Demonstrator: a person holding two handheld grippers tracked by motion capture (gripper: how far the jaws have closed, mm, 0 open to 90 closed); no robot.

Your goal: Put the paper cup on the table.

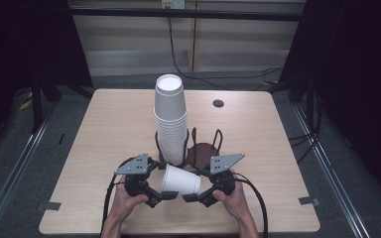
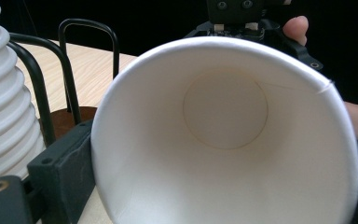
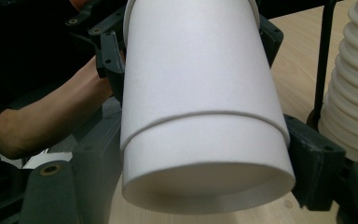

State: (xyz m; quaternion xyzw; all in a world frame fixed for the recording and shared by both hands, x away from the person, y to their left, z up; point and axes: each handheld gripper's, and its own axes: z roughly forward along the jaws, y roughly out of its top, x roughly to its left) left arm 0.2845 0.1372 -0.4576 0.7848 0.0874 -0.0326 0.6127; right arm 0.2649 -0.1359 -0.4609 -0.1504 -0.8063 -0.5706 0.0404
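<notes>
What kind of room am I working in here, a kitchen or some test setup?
Likely a lab or recording booth, not a kitchen: black curtains flank a bare wooden table, cables trail across the grey floor, and the only props are paper cups.

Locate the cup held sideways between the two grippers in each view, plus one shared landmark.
High view: sideways cup at bottom centre, between both grippers, in front of the cup stack.
Left gripper view: its open mouth faces the camera, centre frame.
Right gripper view: its base end faces the camera, centre frame.
Shared landmark: the ribbed cup stack in its black wire holder.
</notes>
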